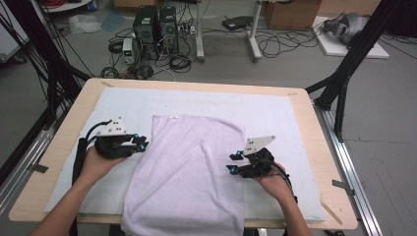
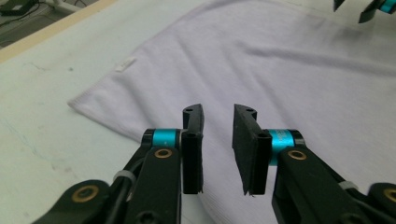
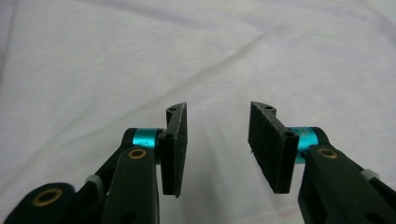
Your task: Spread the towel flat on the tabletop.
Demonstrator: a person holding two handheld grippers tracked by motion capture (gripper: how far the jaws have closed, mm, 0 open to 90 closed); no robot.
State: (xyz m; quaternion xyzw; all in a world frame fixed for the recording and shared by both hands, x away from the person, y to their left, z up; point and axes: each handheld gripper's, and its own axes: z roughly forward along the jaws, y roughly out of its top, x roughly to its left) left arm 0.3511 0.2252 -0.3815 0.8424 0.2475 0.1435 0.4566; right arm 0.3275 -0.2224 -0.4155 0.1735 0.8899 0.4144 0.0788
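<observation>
soft matt cloth towel [image 1: 189,167]; wooden table [image 1: 74,115].

My left gripper [image 1: 141,142] hovers at the left edge of the pale lilac towel [image 1: 189,172], spread on the white mat [image 1: 275,113] and hanging over the table's [image 1: 314,147] near edge, while my right gripper [image 1: 233,162] sits over its right side, jaws apart.

Wooden table [image 1: 61,147] under a pale mat [image 1: 275,108] — one towel [image 1: 192,167] on top

The mat covers most of the tabletop, bare wood showing round its edges; the lilac towel lies flat on the mat — its near end hangs over the table's front edge.
</observation>
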